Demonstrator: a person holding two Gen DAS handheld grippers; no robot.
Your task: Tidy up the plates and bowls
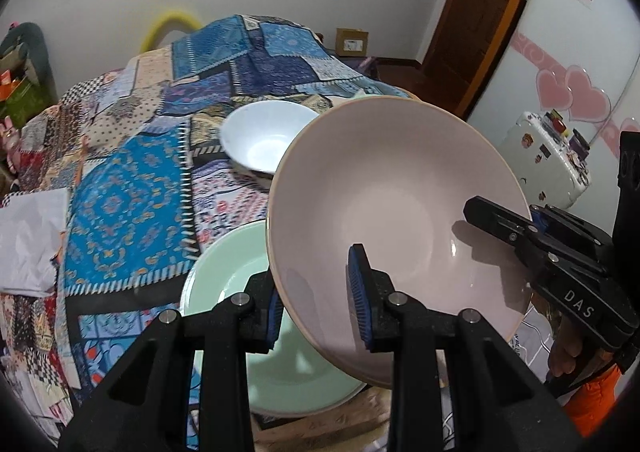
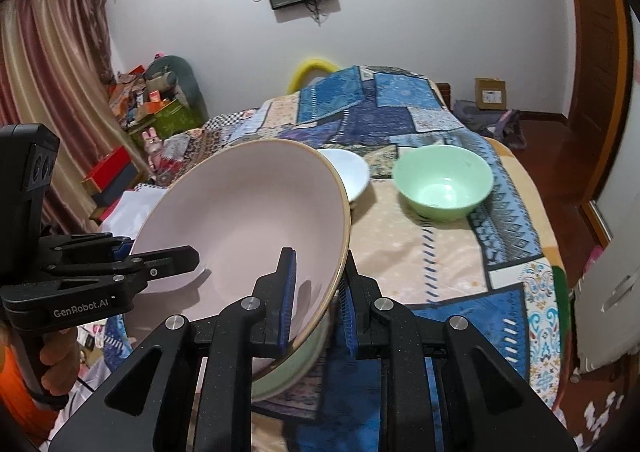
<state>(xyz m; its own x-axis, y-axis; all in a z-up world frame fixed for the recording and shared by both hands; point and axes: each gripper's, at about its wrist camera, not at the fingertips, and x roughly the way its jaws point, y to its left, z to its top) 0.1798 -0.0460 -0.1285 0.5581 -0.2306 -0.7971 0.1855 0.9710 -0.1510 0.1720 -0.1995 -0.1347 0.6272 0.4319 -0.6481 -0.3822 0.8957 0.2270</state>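
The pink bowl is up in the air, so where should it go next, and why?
Probably carry the pink bowl over to the green bowl and lower it in. Both grippers, left and right, clamp its rim on opposite sides, and it hangs tilted above a green plate. The white bowl looks smaller, so nesting there seems less likely.

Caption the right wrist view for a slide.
Both grippers, right and left, clamp opposite rims of a tilted pale pink ceramic bowl above a patchwork-covered bed.
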